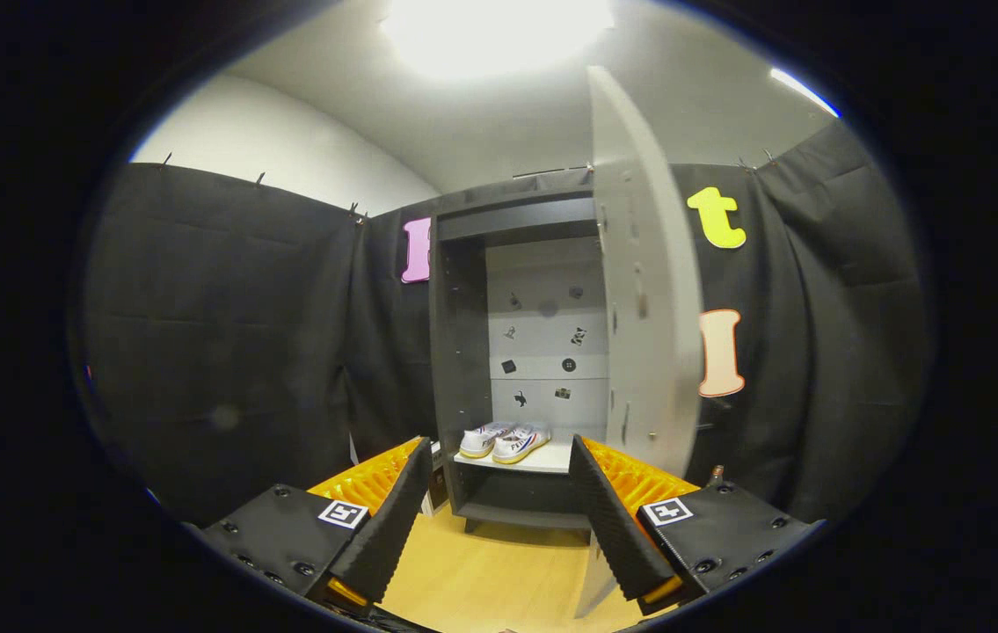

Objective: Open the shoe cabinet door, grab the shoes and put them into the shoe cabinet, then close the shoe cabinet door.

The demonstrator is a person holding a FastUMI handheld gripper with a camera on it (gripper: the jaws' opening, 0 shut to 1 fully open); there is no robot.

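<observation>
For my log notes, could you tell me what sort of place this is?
Probably a cloth-walled recording booth: black cloth hangs behind an open shoe cabinet holding shoes; the open gripper hovers above the wooden floor.

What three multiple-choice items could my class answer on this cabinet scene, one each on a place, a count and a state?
1. Where are the shoes?
A. on the floor
B. on the cabinet's white shelf
C. between the fingers

2. How many shoes?
A. one
B. two
C. four

3. The cabinet door is:
A. open
B. shut
C. missing

Answers:
1 B, they sit side by side on the shelf.
2 B, one pair shows.
3 A, it stands swung out, showing the inside; the hand-held gripper is open and holds nothing.
</observation>
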